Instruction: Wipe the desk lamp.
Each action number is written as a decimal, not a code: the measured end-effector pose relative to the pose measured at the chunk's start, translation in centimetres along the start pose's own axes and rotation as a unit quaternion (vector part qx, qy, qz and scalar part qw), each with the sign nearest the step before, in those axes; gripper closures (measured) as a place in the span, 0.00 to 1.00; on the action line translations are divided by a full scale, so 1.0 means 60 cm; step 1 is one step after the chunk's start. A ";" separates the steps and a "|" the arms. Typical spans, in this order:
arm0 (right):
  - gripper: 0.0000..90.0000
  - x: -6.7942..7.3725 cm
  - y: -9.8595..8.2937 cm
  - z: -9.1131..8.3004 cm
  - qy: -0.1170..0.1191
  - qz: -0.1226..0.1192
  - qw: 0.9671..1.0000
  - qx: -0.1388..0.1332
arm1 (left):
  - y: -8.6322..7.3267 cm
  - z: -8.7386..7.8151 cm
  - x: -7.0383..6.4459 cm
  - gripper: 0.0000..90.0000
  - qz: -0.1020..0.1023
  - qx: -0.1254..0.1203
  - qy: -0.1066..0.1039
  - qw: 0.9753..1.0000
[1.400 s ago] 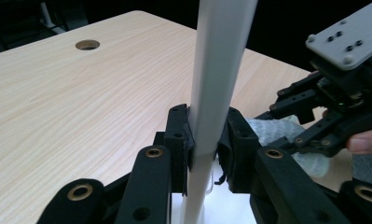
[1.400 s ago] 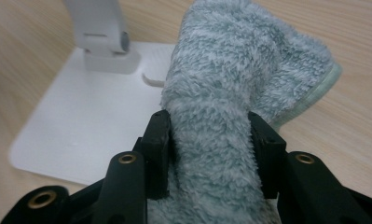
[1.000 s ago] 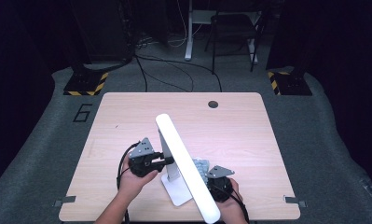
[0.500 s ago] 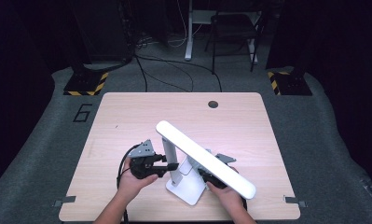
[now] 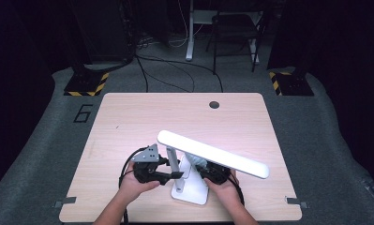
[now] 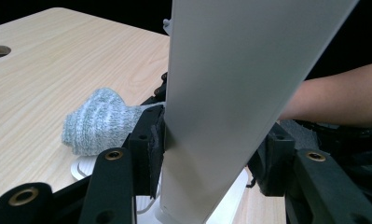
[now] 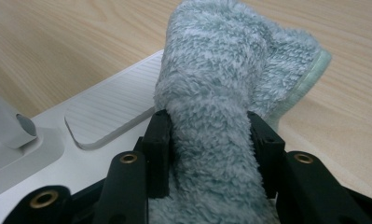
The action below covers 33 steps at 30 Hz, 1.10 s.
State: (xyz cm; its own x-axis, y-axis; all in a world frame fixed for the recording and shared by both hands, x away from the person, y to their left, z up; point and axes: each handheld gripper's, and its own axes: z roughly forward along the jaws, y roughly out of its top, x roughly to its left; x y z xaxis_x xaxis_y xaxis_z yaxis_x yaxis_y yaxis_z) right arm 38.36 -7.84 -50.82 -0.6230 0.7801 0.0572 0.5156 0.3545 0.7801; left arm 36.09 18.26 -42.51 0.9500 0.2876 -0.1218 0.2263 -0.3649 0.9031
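A white desk lamp stands near the table's front edge, with its flat base (image 5: 190,190) down, its upright post (image 5: 174,161) rising from it, and its long head bar (image 5: 213,153) slanting to the right. My left gripper (image 5: 173,174) is shut on the post (image 6: 211,93) from the left. Under the head bar, my right gripper (image 5: 207,171) is shut on a fluffy grey-green cloth (image 7: 211,93) that rests on the ribbed pad of the base (image 7: 109,116). The cloth (image 6: 97,123) also lies just beyond the post.
The light wooden table (image 5: 128,122) has a round cable hole (image 5: 214,104) near its far edge. A forearm (image 6: 333,100) lies to the right behind the post. Cables, a chair and striped stand feet are on the dark floor beyond.
The lamp head has swung from pointing toward the near edge round to the right. The right hand with the cloth has shifted in beside the base. The left gripper has kept its hold.
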 end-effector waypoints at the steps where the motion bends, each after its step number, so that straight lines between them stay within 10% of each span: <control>1: 0.65 0.000 0.000 0.000 0.000 0.000 1.000 0.000 | 0.000 0.000 0.000 0.57 0.000 0.001 -0.003 1.000; 20: 0.63 0.046 -0.027 -0.075 0.010 -0.040 0.999 0.017 | 0.003 0.004 -0.010 0.62 0.009 -0.001 0.058 0.998; 33: 0.64 0.026 -0.033 -0.044 -0.002 -0.021 1.000 0.023 | 0.003 0.004 -0.007 0.60 0.009 0.000 0.047 0.999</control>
State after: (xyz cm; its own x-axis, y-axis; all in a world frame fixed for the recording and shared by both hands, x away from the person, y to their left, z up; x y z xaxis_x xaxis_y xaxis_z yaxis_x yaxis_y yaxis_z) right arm 34.82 -8.69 -50.60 -0.6425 0.7660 0.0231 0.5156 0.4098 0.7525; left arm 35.77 17.89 -42.40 0.9298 0.3621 -0.0664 0.2093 -0.3716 0.9045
